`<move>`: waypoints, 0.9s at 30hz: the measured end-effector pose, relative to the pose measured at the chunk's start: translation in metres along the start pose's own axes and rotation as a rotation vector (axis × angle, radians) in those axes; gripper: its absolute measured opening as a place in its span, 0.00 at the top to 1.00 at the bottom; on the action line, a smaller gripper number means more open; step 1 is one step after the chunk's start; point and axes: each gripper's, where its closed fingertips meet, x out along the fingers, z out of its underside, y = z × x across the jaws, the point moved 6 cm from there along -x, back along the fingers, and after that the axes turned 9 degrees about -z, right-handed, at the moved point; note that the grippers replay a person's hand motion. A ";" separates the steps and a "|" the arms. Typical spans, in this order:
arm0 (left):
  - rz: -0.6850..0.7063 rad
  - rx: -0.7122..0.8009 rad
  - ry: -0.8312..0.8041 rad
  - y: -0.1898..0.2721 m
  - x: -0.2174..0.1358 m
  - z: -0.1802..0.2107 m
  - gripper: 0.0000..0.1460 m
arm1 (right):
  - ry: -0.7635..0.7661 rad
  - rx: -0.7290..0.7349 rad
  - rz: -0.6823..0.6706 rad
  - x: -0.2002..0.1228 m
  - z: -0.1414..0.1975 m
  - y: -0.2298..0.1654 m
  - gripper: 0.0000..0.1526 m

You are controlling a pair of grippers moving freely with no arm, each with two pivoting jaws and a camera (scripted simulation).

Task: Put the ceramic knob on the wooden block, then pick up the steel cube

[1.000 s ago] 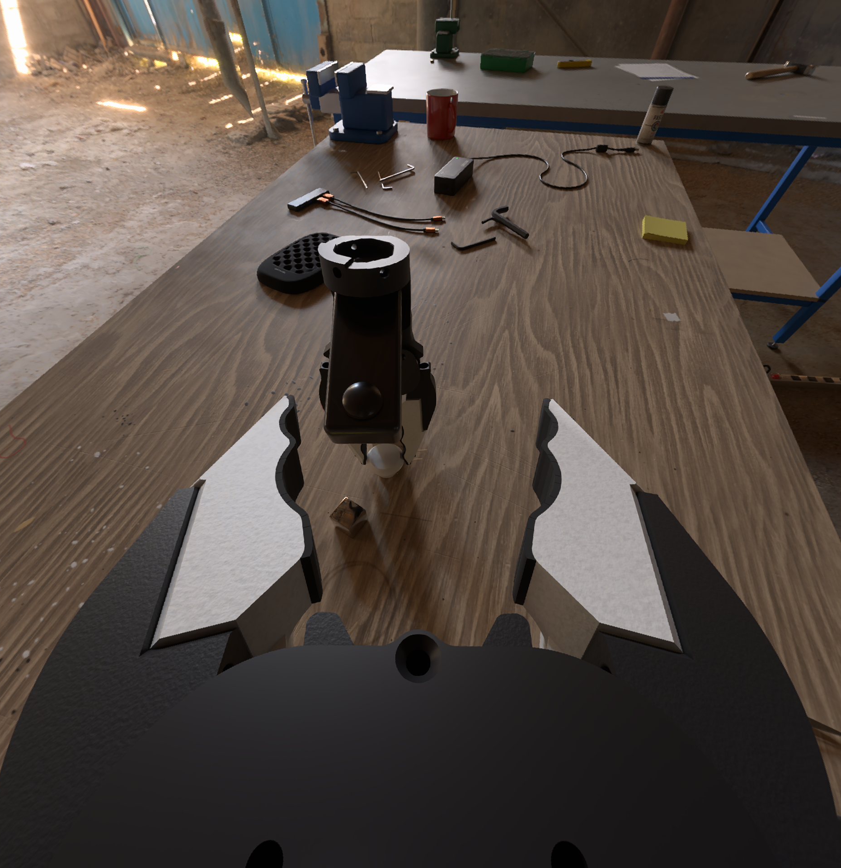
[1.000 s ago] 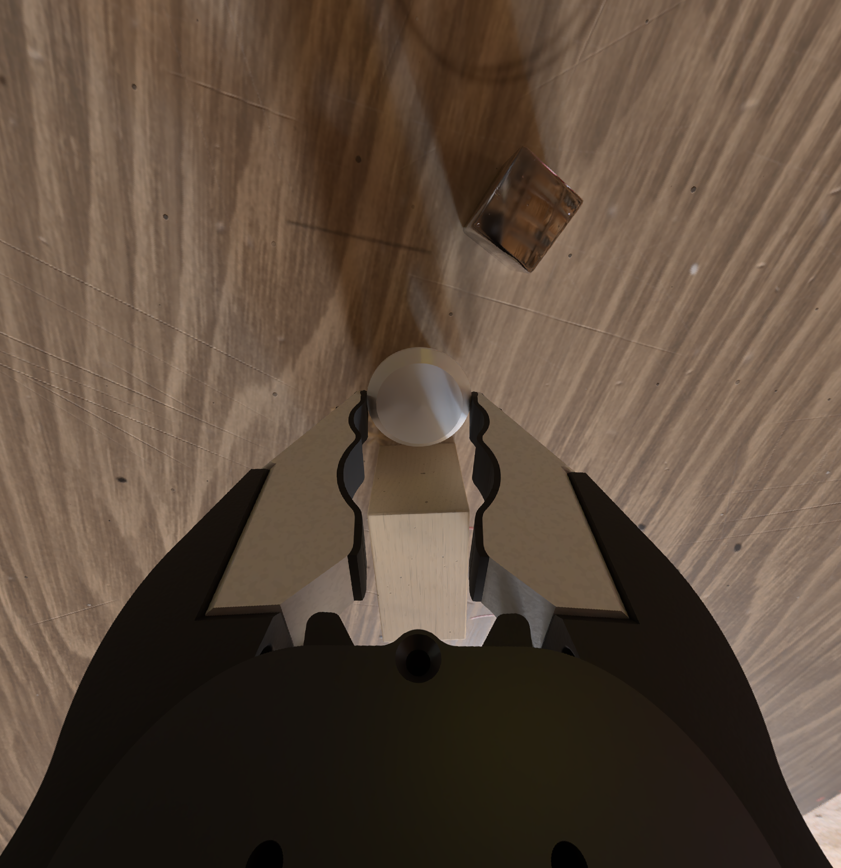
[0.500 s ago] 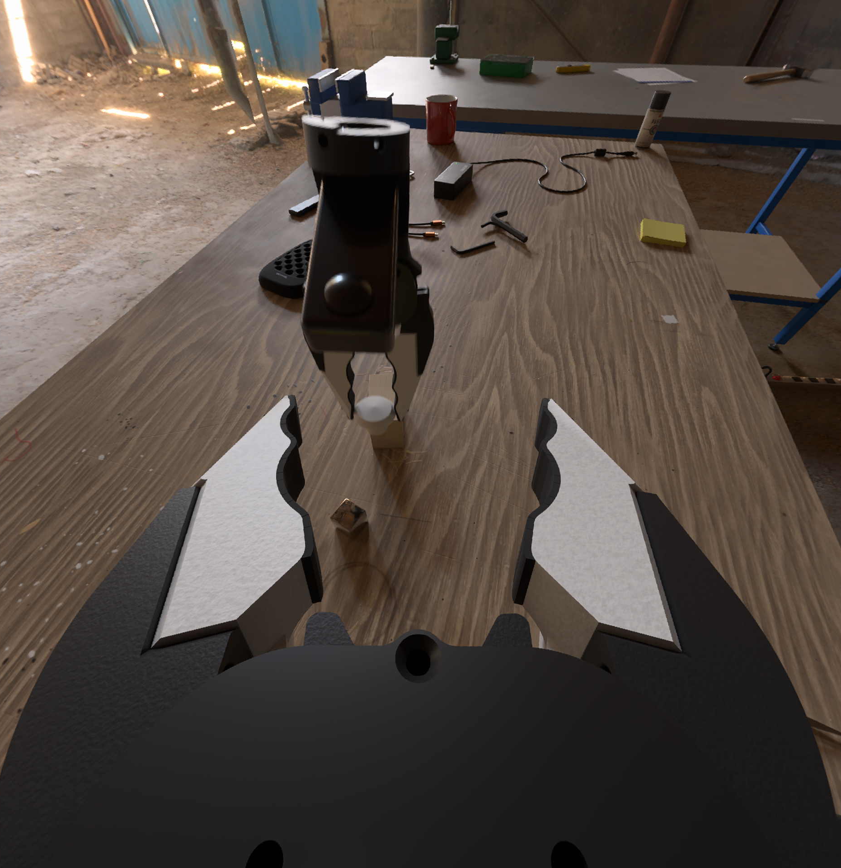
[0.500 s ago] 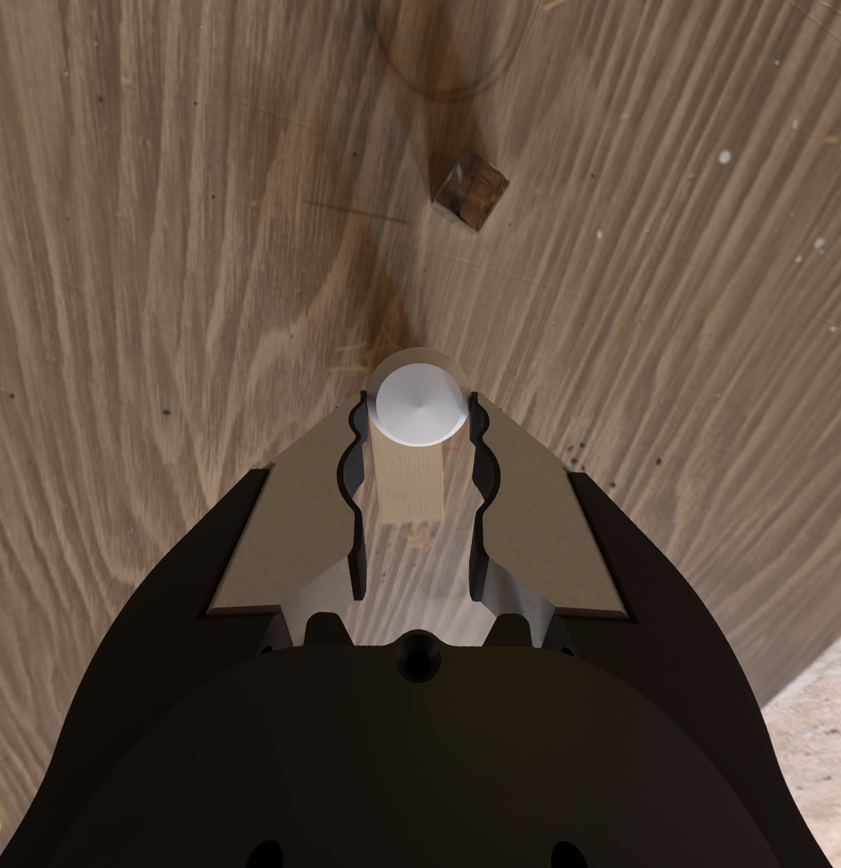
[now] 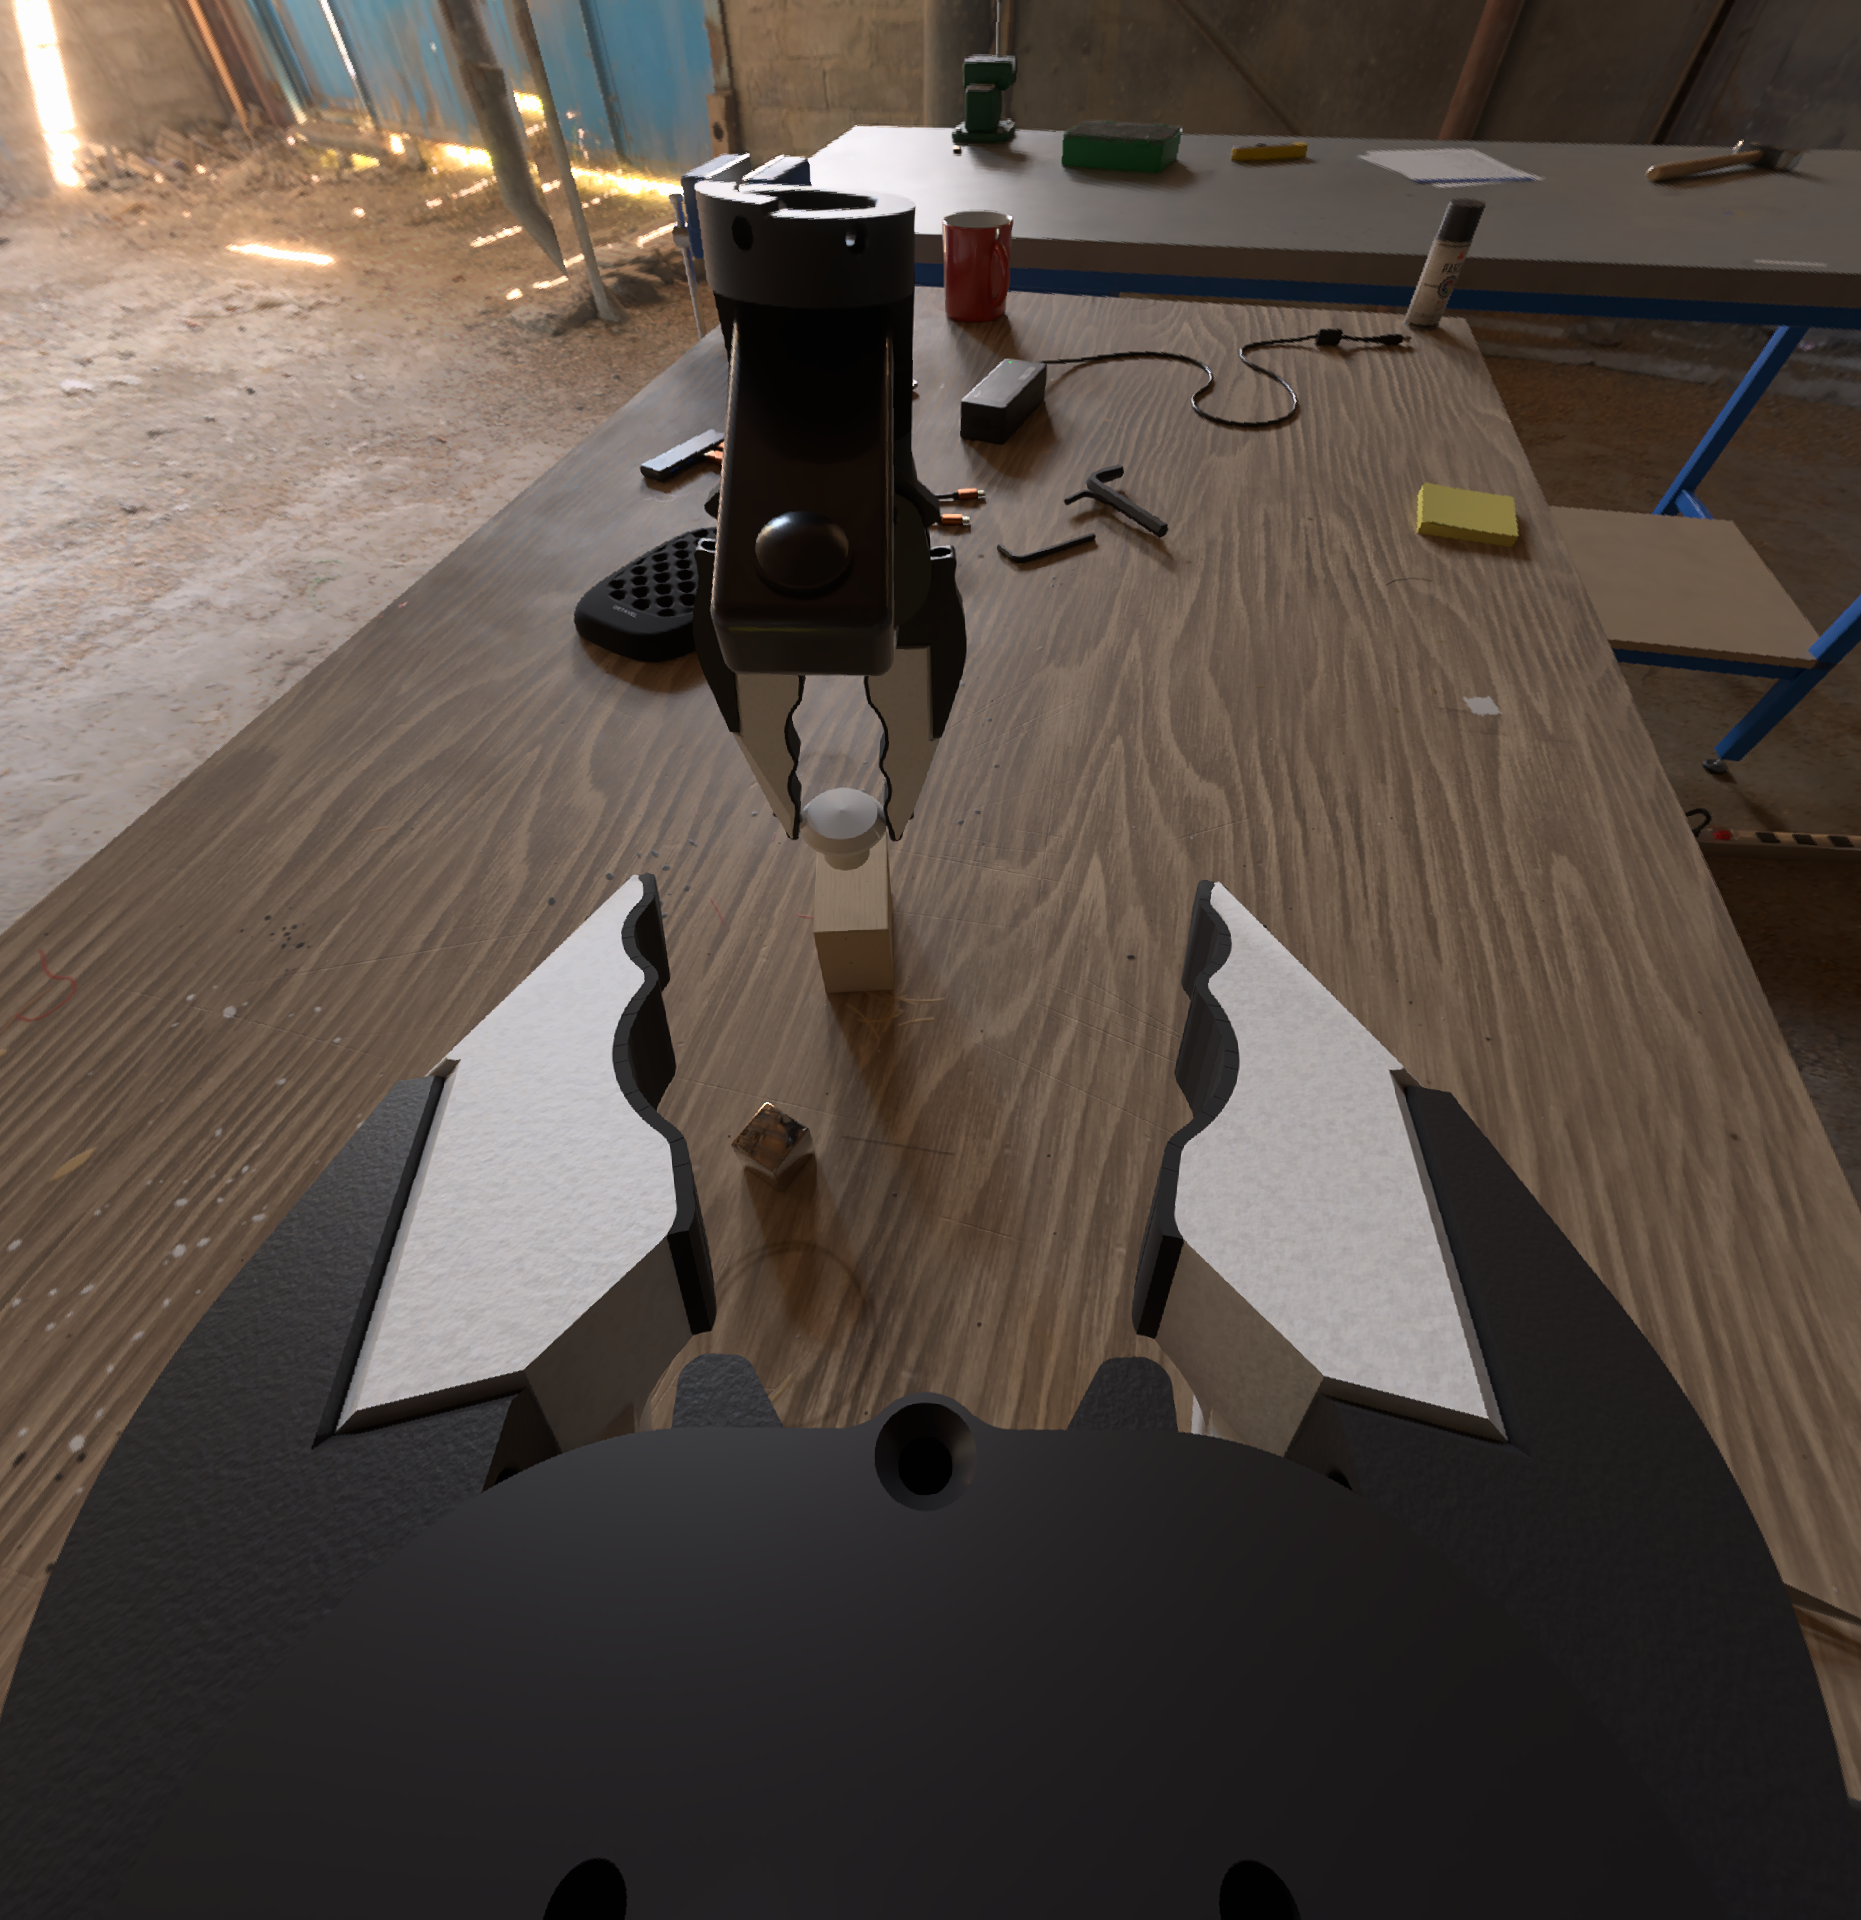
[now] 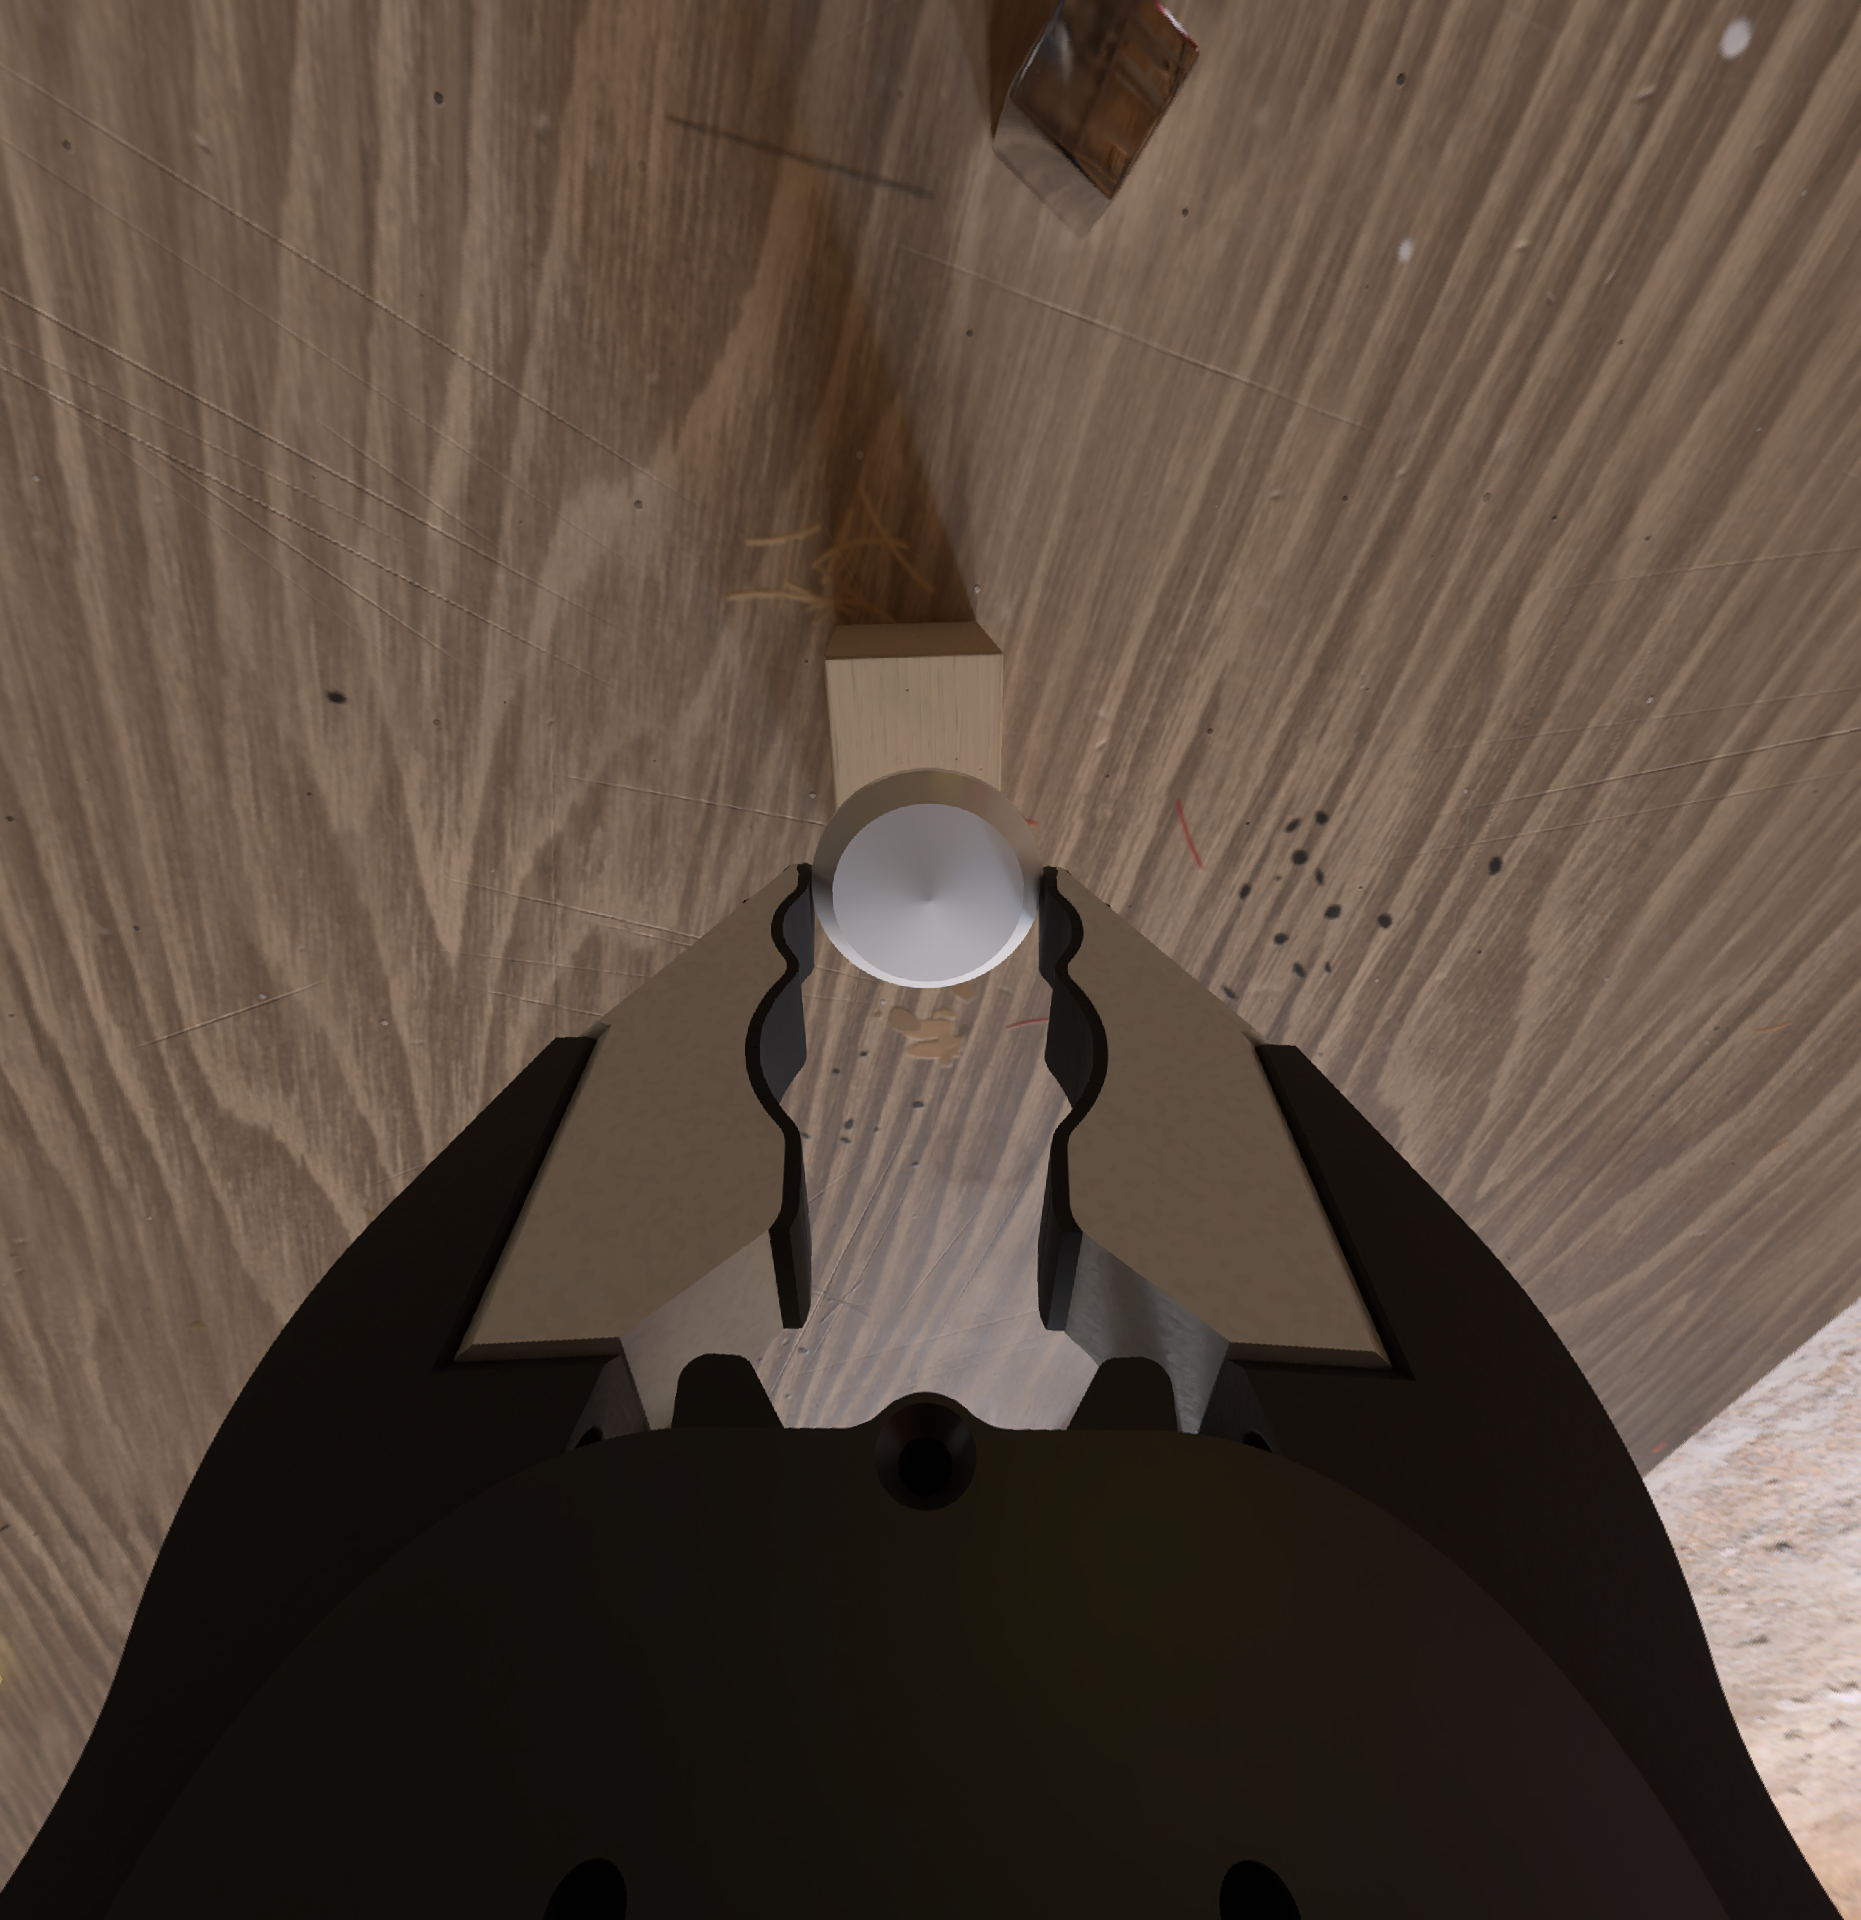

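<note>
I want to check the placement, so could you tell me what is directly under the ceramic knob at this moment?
The wooden block stands upright beneath the ceramic knob, which the right gripper holds. The knob covers the block's top, so contact cannot be confirmed.

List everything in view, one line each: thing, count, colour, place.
ceramic knob: 1, white, held above the block
wooden block: 1, pale, standing mid-bench
steel cube: 1, shiny, on the bench nearest the left tool
mug: 1, red, far end
yellow pad: 1, right side of the bench
hex keys: at least 2, black, beyond the block
black box with cable: 1, far end
spray can: 1, far right
perforated tray: 1, black, left side
workbench: 1, brown
right tool: 1, shut on the knob
left tool: 1, open
</note>
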 end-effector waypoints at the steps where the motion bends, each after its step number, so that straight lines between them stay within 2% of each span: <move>1: 0.001 0.000 -0.002 0.000 0.001 0.000 0.31 | 0.003 -0.002 -0.001 0.003 0.001 0.001 0.72; 13: 0.008 -0.005 -0.023 0.000 0.007 0.004 0.32 | 0.007 -0.022 -0.009 0.018 0.006 0.005 0.72; 27: 0.024 -0.009 -0.041 0.001 0.011 0.007 0.33 | 0.038 -0.043 -0.033 0.018 0.008 0.005 0.72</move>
